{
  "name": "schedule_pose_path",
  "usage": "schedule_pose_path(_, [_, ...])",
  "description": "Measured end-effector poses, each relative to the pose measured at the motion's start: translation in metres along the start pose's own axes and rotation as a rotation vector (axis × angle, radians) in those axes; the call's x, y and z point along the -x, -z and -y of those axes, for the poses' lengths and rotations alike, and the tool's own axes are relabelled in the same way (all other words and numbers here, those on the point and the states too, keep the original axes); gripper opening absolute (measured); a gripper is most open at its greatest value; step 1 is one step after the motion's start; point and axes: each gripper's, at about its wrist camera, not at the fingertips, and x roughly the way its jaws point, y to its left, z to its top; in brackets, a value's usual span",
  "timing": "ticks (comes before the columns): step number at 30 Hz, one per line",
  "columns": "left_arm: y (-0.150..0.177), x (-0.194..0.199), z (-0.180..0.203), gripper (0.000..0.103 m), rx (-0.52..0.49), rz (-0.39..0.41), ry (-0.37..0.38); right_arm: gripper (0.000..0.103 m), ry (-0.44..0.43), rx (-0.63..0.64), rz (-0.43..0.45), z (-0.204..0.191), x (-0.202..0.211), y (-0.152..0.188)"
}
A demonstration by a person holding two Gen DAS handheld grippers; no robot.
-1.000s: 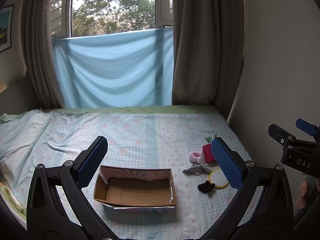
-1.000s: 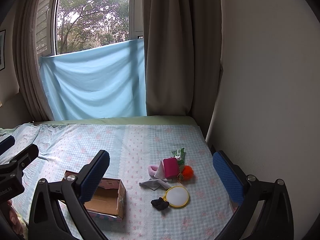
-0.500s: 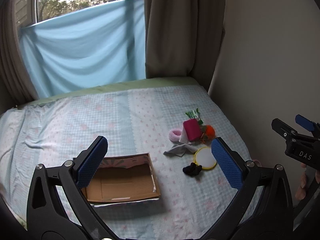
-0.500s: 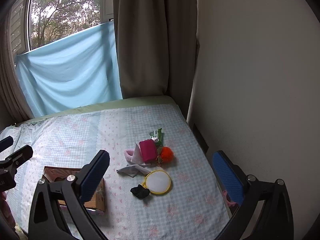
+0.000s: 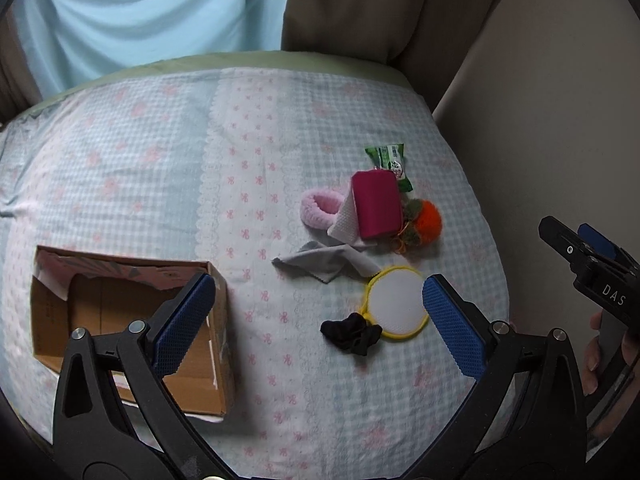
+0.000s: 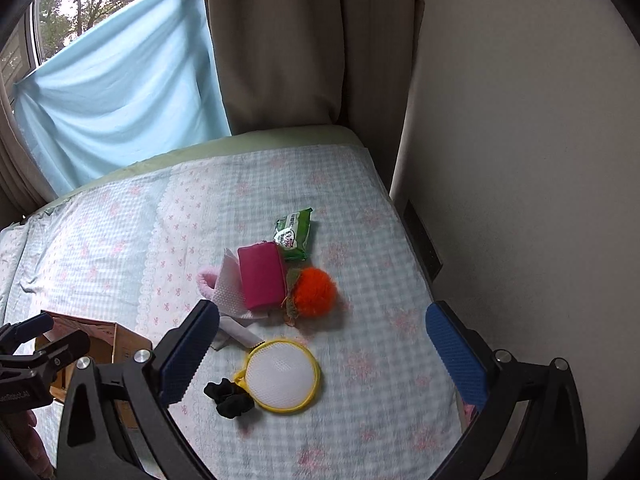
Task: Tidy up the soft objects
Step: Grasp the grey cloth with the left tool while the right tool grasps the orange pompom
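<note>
A heap of soft things lies on the bed: a magenta pouch (image 5: pixel 378 210) (image 6: pixel 262 276), a pink scrunchie (image 5: pixel 318 208), an orange pompom (image 5: pixel 428 218) (image 6: pixel 316 292), a green packet (image 5: pixel 392 160) (image 6: pixel 294 232), a grey cloth (image 5: pixel 324 262), a yellow-rimmed white mesh pad (image 5: pixel 396 306) (image 6: pixel 282 376) and a black scrunchie (image 5: pixel 352 334) (image 6: pixel 230 398). An open cardboard box (image 5: pixel 120 320) (image 6: pixel 100 344) sits to the left. My left gripper (image 5: pixel 316 326) hovers open above the bed between box and heap. My right gripper (image 6: pixel 320 354) hovers open over the mesh pad, holding nothing.
The bed (image 5: pixel 160 152) has a pale checked sheet with pink bows. A beige wall (image 6: pixel 520 160) runs along its right edge, with brown curtains (image 6: pixel 280 40) and a blue cloth (image 6: pixel 112 100) at the far end. A hand holds the right gripper's handle (image 5: pixel 608 344).
Both grippers have tilted downward and moved closer to the bed; the heap and the box now appear larger and nearer. Nothing was taken hold of.
</note>
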Motion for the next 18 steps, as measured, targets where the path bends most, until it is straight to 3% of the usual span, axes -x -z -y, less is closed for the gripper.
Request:
schedule_pose_path(8, [0.006, -0.127, -0.007, 0.103, 0.127, -0.094, 0.055, 0.103, -0.087, 0.083, -0.113, 0.013, -0.126, 0.005])
schedule_pose_path(15, [0.015, -0.206, 0.002, 0.103, 0.096, -0.108, 0.064, 0.102, -0.182, 0.155, -0.144, 0.015, -0.208, 0.019])
schedule_pose_path(18, [0.019, -0.227, 0.006, 0.103, 0.079, -0.117, 0.065, 0.094, -0.23, 0.178, -0.142, 0.017, -0.229, 0.024])
